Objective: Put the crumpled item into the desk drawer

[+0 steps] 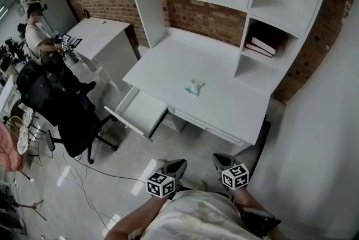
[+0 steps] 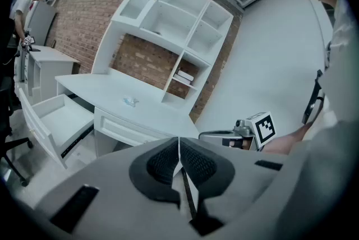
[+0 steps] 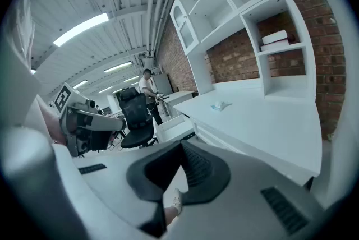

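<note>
The crumpled item (image 1: pixel 194 87), a small pale wad, lies on the white desk (image 1: pixel 235 104) near its middle; it also shows in the left gripper view (image 2: pixel 130 101) and the right gripper view (image 3: pixel 217 105). The desk drawer (image 1: pixel 140 112) stands pulled out at the desk's left front, nothing visible inside (image 2: pixel 56 118) (image 3: pixel 174 127). Both grippers are held low, close to my body and well short of the desk. My left gripper (image 1: pixel 178 164) (image 2: pixel 179 149) is shut with nothing in it. My right gripper (image 1: pixel 220 158) (image 3: pixel 181 144) has its tips together and holds nothing.
A black office chair (image 1: pixel 67 110) stands left of the open drawer, with cables on the floor beside it. A person (image 1: pixel 35 31) works at a white side table (image 1: pixel 104 37) at the back left. Books (image 1: pixel 262 45) lie in the hutch's right compartment.
</note>
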Tool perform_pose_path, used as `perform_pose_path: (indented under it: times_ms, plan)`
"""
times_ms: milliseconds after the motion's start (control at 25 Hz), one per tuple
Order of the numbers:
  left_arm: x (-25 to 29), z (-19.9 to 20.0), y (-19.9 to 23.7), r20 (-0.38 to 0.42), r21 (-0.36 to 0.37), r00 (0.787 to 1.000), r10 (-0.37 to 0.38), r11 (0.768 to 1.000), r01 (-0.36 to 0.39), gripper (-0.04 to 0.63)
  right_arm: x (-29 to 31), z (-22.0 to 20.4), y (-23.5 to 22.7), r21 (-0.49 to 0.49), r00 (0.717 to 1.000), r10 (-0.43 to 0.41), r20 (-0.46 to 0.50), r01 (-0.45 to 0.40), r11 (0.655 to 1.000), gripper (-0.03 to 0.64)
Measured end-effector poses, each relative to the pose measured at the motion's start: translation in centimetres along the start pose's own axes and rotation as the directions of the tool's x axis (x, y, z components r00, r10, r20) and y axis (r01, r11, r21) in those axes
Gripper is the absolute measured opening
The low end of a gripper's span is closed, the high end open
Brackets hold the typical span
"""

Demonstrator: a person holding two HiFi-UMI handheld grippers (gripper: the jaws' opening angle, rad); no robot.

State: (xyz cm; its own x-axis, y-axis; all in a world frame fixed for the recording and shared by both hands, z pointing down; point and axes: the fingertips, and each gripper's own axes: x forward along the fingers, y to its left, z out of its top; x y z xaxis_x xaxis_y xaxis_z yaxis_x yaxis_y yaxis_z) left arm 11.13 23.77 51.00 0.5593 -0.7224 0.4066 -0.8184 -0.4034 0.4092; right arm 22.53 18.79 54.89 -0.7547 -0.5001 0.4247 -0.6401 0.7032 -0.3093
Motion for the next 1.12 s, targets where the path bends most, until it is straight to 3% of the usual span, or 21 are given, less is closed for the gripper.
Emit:
perform_pose_path:
  times_ms: [400, 1120]
  plan:
    - [-1.3, -1.3, -0.5, 0.003, -0.003, 1.0, 0.017, 1.0, -0.017, 0.026, -0.5, -0.5, 1.0, -0.016, 1.0, 0.005, 0.0, -0.005, 1.0, 0.023]
    - [-0.2, -0.9, -0.8, -0.006, 0.015, 1.0, 0.015, 1.0, -0.015, 0.026, -0.8, -0.5, -1.0, 0.042, 1.0, -0.026, 0.013, 0.025, 0.999, 0.023]
